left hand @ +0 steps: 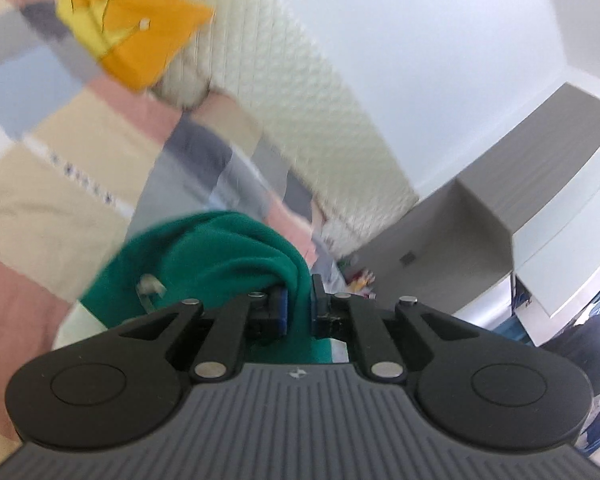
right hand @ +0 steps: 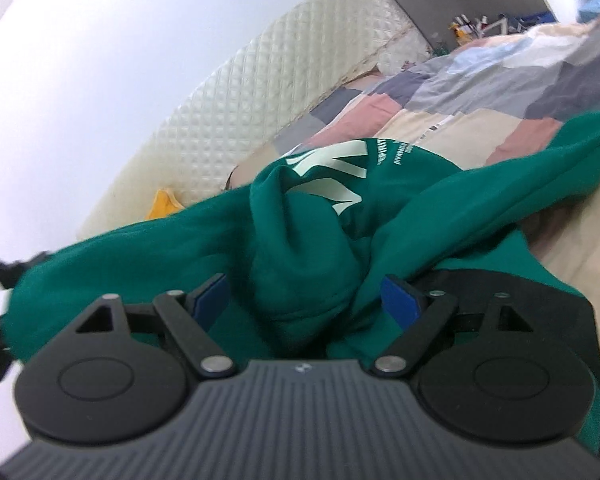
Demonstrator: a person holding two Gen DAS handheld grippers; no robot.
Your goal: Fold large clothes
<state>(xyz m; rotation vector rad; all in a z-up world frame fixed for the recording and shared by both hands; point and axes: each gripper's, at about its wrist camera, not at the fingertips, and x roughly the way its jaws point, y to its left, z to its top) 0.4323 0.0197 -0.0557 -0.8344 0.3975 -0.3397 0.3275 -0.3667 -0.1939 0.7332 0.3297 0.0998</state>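
The green sweatshirt [right hand: 300, 216] hangs bunched above the bed [right hand: 452, 120], stretched between both grippers. The left gripper [left hand: 298, 304] is clenched on a fold of it; the right gripper [right hand: 304, 292] stands spread wide, cloth heaped between its blue pads [right hand: 396, 296], contact unclear. A pale printed logo [right hand: 328, 176] faces up; its small lettering is too blurred to read. Beyond, the patchwork quilt [left hand: 60, 184] lies open up to the quilted headboard [left hand: 300, 92], with a yellow pillow [left hand: 128, 28] near it.

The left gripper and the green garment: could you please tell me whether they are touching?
Touching. The left wrist view shows the left gripper shut on a fold of the green garment, fabric pinched between both pads.
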